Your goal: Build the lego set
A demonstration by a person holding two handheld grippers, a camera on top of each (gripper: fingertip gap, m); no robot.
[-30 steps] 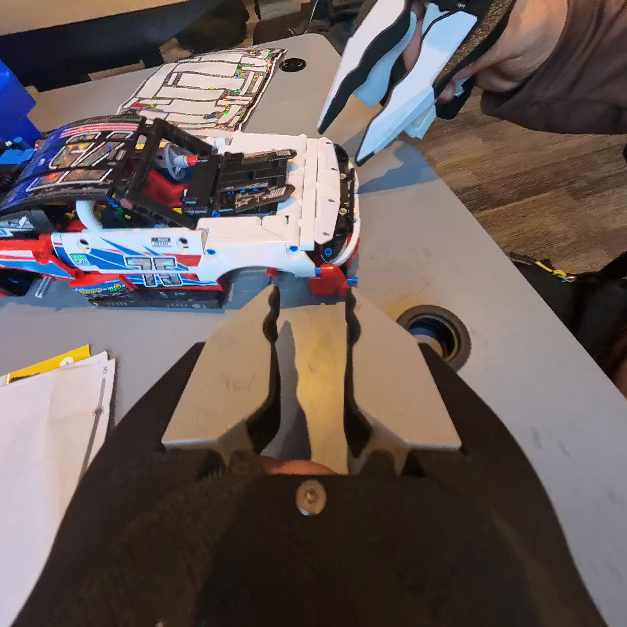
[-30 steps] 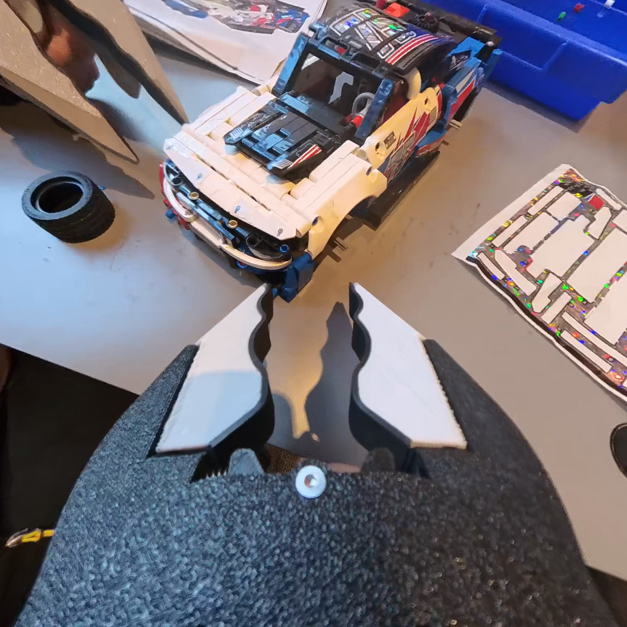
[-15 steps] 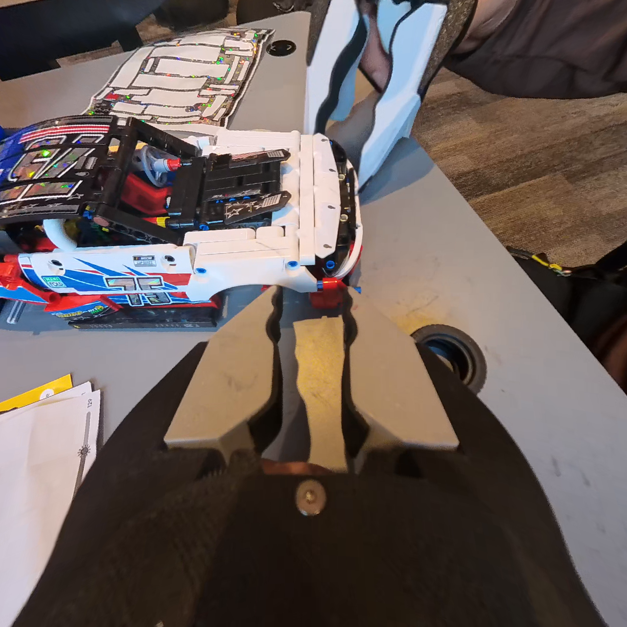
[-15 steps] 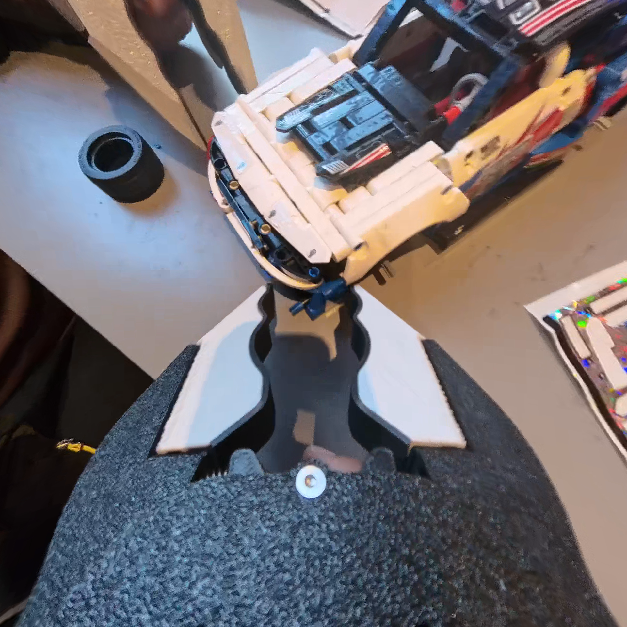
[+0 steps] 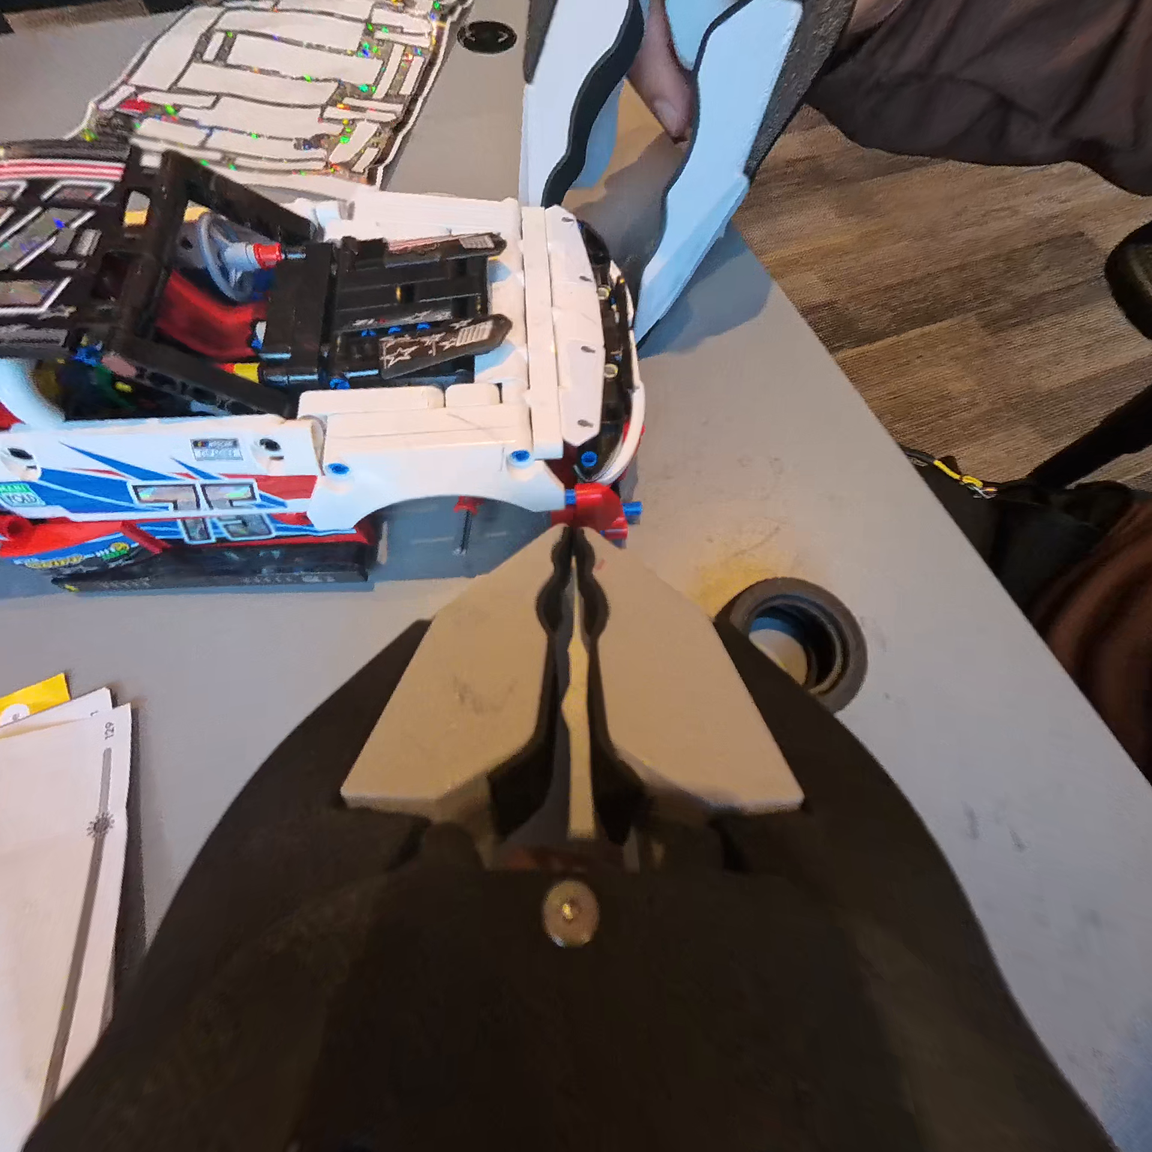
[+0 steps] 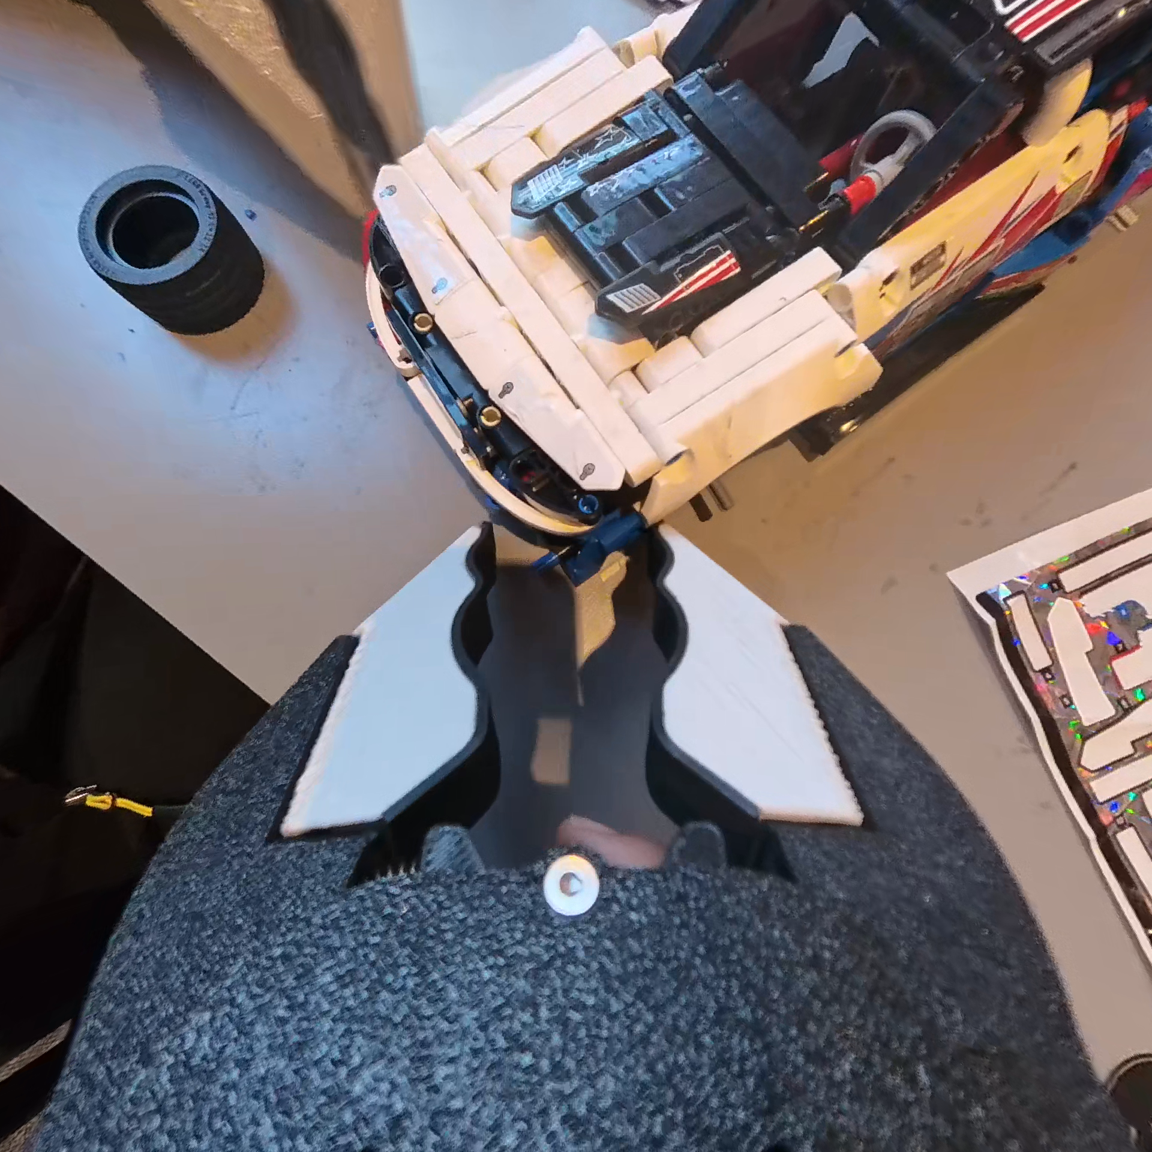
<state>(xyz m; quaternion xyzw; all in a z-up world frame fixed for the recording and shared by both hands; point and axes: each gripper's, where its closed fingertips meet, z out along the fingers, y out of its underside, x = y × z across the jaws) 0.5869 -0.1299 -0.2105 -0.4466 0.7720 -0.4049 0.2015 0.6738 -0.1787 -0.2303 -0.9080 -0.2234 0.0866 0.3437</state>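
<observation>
Grey table (image 5: pixel 779 436) with scuff marks, wood-look floor beyond its edge; the lego car (image 5: pixel 399 399) sits on it, white body with red and blue side graphics, black hood panels, front end toward the table edge. Front wheel arch on the near side is empty in the left wrist view, bare axle showing, so wheels are judged not yet fitted. One black tire (image 6: pixel 168 249) lies on the table just off the car's nose, well apart from the body. Sticker sheet (image 6: pixel 1084 698) lies on the far side of the car; instruction pages (image 5: pixel 56 810) near the left gripper. Left gripper (image 5: pixel 572 541): jaws nearly together, tips right at the red corner piece (image 5: pixel 589 502) of the front bumper; whether they pinch it or only touch it cannot be told. Right gripper (image 6: pixel 570 548): jaws spread, with the dark blue corner piece (image 6: pixel 601 542) on the opposite side of the bumper between the tips, no clamping evident. Judgement: step in hand is taking hold of the car by its two front corners, probably to steady or reposition it ahead of wheel fitting. Next move calls for the right jaws to come together on the blue piece, then both grippers to move evenly; the corner pieces are small and could pop off under a lopsided pull.
</observation>
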